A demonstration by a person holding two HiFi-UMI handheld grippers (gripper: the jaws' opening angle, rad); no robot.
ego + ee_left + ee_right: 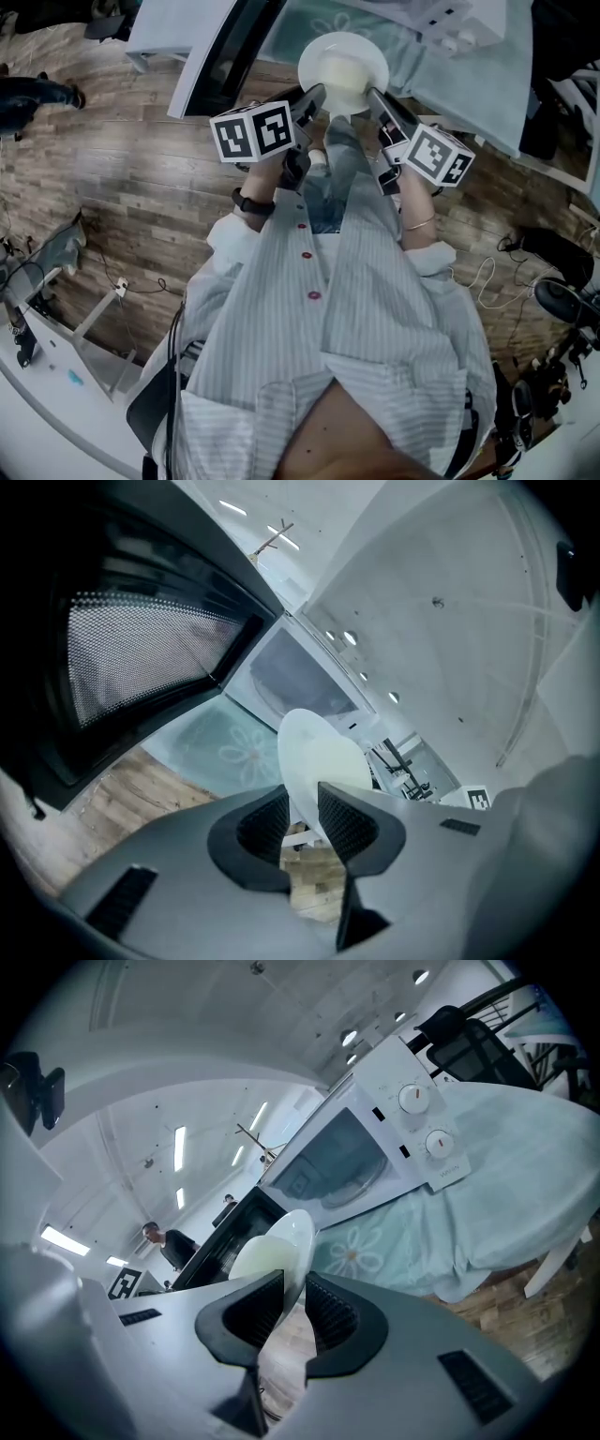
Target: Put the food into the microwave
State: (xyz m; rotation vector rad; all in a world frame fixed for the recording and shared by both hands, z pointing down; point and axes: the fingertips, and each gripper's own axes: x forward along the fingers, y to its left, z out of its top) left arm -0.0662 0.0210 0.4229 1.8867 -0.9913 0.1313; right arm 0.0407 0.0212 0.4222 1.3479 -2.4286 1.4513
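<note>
A white plate (343,58) carrying pale yellowish food (345,77) is held up in front of the open microwave (441,17). My left gripper (315,97) is shut on the plate's left rim, and my right gripper (373,97) is shut on its right rim. In the left gripper view the plate (317,759) stands edge-on between the pads of the left gripper (302,823). The right gripper view shows the plate (292,1234) with its food (255,1260) pinched by the right gripper (293,1309). Beyond it stands the microwave (375,1152), its cavity facing me.
The microwave door (223,58) hangs open to the left; it appears as a dark mesh-window door (141,658) in the left gripper view. A pale teal flowered cloth (487,1176) covers the table. Two knobs (414,1099) sit on the microwave's panel. A person (161,1239) stands in the background. Wooden floor (141,178) lies below.
</note>
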